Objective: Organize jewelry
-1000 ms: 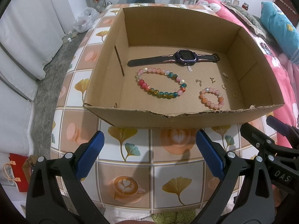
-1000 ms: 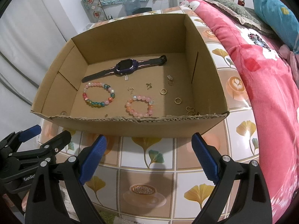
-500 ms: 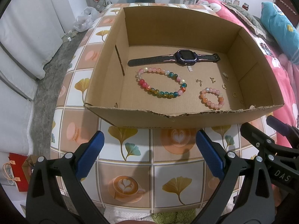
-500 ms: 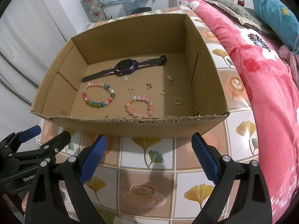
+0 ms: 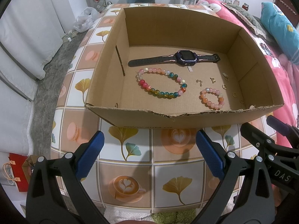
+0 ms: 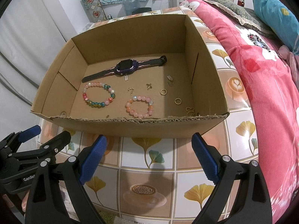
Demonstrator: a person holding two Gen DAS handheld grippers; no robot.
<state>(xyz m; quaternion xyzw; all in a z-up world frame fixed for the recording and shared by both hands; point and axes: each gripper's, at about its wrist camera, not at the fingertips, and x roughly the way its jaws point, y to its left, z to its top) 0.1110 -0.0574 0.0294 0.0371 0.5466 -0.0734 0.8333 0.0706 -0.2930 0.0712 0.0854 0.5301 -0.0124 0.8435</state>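
— Between the two blue pads of the left claw, what do you see?
— Nothing. It is wide open and holds nothing. The right claw is the same.
— And past them?
— The cardboard box sits just ahead on the tiled table. Deeper inside lie the big bead bracelet, the small pink bracelet, tiny gold rings and, farthest, the watch.
— Is the job done?
— I think so. All the jewelry I can see is in the box, laid out apart.

Brown cardboard box w/ dark purple watch, multicolour bead bracelet (pink, red, teal, yellow), pink-orange bracelet, gold rings; tablecloth w/ ginkgo-leaf & coffee tiles; blue pads on black grippers.
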